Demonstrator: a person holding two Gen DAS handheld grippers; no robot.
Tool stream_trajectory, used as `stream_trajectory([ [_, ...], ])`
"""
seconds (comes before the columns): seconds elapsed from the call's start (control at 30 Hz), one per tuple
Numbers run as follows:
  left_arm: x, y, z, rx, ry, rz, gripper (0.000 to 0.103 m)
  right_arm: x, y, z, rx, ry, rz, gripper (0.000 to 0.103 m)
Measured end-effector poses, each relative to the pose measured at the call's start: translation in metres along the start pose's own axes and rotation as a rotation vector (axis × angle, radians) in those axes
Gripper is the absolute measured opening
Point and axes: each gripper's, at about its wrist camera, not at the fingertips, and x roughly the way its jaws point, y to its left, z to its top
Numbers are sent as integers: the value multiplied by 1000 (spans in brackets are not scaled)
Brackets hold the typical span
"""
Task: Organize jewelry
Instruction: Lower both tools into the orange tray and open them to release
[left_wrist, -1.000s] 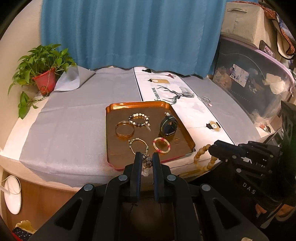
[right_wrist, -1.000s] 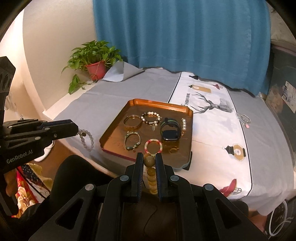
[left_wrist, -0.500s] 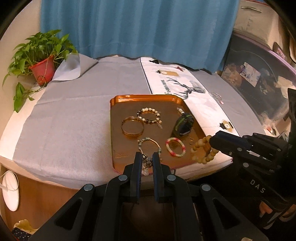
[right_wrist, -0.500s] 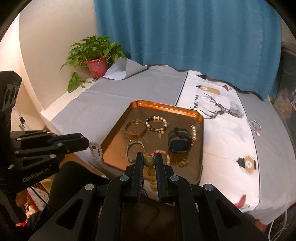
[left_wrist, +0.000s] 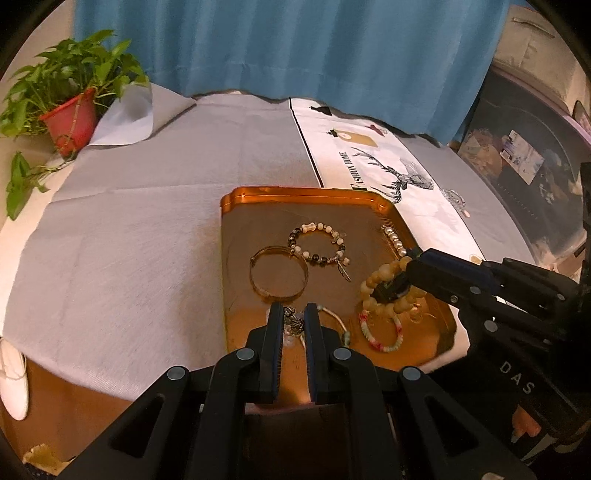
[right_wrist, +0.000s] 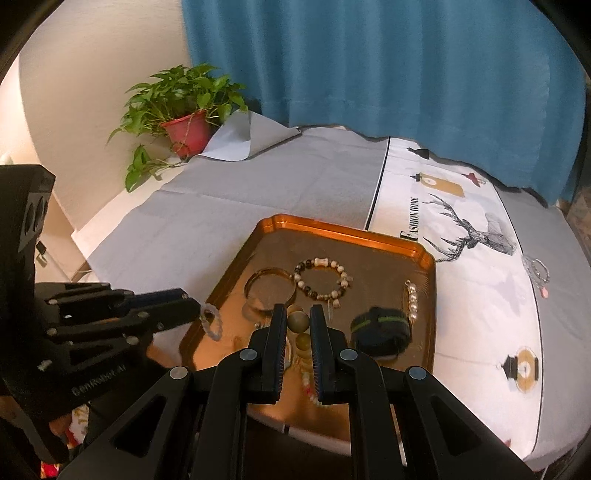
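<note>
Your right gripper (right_wrist: 298, 320) pinched the wooden bead bracelet (left_wrist: 384, 284) above the copper tray (left_wrist: 295, 194) at frame centre, presumably to lay it there. Your left gripper (left_wrist: 293, 321) clamped a clear bead bracelet (right_wrist: 212, 321) over the tray's lower-left edge.

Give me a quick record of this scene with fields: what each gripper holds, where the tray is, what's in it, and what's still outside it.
left gripper: shut on clear bead bracelet
right gripper: shut on wooden bead bracelet, hanging over the tray
tray: copper, on the grey cloth
in tray: gold bangle, mixed bead bracelet, pearl strand, black watch
outside tray: silver bracelet on the white runner
</note>
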Motion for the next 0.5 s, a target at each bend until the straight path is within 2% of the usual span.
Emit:
stream_trajectory([
  [0.07,11,-2,5,17,10,-11,10,6,-2,3,3,2,-7,13],
  [0.13,21,-5,8,40,32,-30,25,15,-5,4,-1,14,-23,14],
  [0.17,24,-5,9,47,45,-25,56,19,-6,3,-6,24,-34,16],
  [0.2,27,-5,7,44,46,22,75,23,-7,1,-14,43,-55,19],
  [0.23,26,-3,6,36,35,60,80,25,-8,-1,-20,59,-83,23],
  [0.27,26,-1,3,31,31,85,85,26,-9,-6,-24,74,-106,33],
  [0.3,26,2,-1,24,39,99,85,24,-11,-9,-17,70,-107,43],
  [0.37,23,9,-13,-9,68,120,85,15,-14,-21,-14,63,-112,57],
  [0.5,7,12,-46,-47,94,162,85,-11,-11,-51,-34,62,-126,61],
])
